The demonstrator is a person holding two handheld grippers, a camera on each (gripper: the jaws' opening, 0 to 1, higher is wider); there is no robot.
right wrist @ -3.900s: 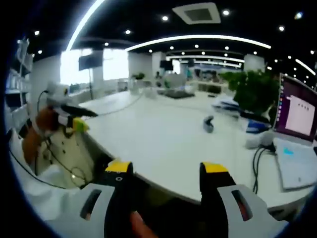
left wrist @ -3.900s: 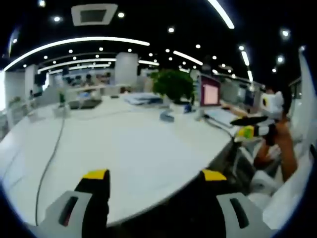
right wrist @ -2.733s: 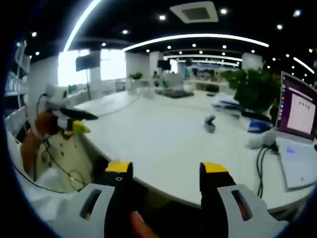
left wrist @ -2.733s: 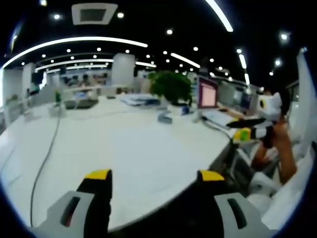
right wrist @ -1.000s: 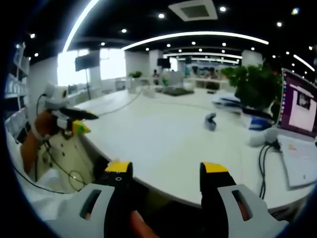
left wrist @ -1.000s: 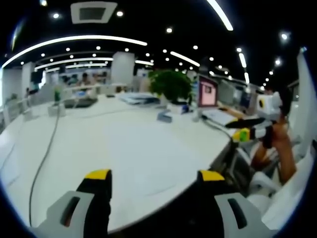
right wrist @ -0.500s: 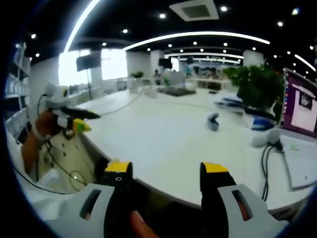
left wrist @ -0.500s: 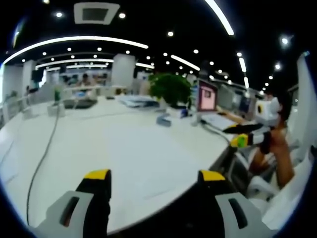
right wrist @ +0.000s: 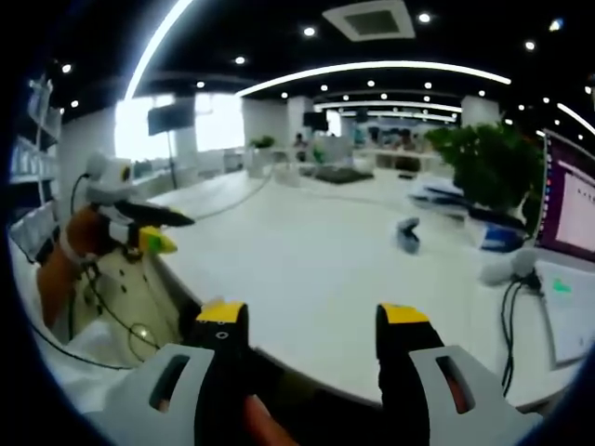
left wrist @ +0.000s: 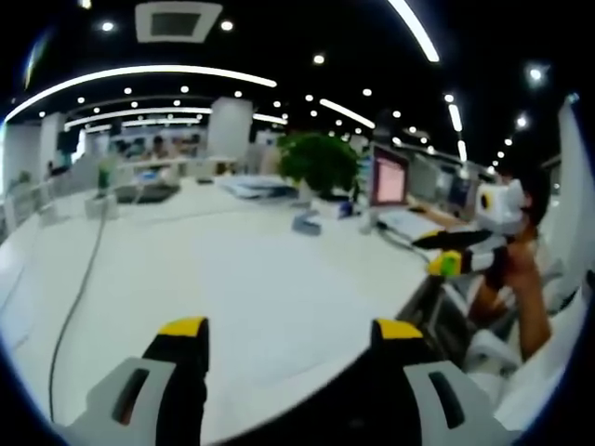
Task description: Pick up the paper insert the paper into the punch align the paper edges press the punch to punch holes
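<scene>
Left gripper (left wrist: 284,339): black jaws with yellow tips, spread wide, nothing between them, held over the near curved edge of the desk (left wrist: 214,279), smooth glossy white top. Right gripper (right wrist: 311,325): same build, jaws equally wide apart and empty, over that same edge. Punch (right wrist: 406,236): small, grey-blue, rounded, standing toward the far side of the desk, blurred. Thin dark cable (left wrist: 79,288) runs along the left edge. Leafy green plant (left wrist: 321,160) and laptop (left wrist: 389,179) sit at the far right corner
</scene>
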